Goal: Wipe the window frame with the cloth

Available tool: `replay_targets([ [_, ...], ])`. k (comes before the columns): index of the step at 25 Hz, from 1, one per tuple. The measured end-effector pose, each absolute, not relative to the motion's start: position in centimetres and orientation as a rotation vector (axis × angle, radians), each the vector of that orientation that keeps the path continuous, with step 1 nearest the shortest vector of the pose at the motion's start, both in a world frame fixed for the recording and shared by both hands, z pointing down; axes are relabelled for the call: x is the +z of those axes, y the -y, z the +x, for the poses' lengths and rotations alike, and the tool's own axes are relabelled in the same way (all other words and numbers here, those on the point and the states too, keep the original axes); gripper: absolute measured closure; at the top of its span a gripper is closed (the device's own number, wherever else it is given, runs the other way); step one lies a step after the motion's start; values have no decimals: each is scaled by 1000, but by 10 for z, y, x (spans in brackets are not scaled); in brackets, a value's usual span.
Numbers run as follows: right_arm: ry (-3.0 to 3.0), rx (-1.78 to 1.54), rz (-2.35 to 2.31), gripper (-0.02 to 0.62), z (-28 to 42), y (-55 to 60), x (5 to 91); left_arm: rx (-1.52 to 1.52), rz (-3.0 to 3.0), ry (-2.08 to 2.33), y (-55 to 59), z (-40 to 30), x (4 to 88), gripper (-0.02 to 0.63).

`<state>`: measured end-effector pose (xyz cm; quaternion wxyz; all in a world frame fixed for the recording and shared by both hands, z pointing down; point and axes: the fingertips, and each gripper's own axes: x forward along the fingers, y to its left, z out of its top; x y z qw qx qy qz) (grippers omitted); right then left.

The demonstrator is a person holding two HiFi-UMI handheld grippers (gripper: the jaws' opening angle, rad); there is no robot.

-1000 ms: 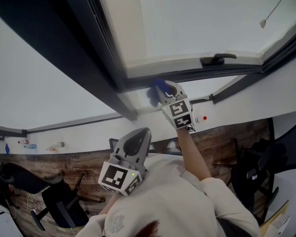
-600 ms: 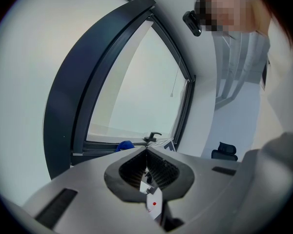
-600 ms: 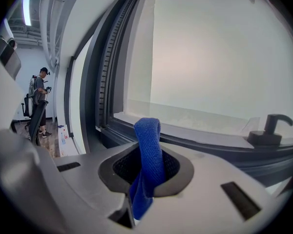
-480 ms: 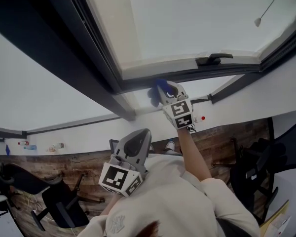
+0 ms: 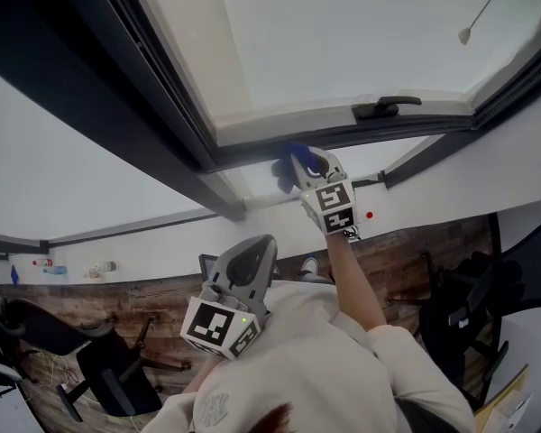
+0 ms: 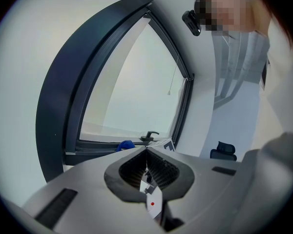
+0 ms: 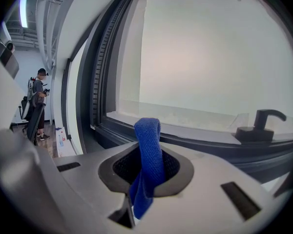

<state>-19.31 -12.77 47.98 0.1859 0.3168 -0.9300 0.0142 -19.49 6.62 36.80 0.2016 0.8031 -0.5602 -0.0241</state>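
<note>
Right gripper view: wiping seemingly underway at window frame (image 7: 195,141).
Blue cloth (image 7: 147,152) sits clamped in right gripper (image 5: 291,163); left gripper (image 6: 146,153) closed, empty. Next: slide along frame.

The cloth (image 5: 284,162) is half hidden behind the right gripper (image 5: 298,171).

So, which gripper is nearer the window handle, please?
Right. The right gripper, shut on the cloth, is at the frame near the window handle; the left gripper hangs lower, by the person's body.
</note>
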Motion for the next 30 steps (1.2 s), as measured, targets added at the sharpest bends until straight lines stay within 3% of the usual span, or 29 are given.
replay_targets([
  [30,2589,86,1054,545,-138,154,479,-43,2249,1586,-65,-186,365,597],
])
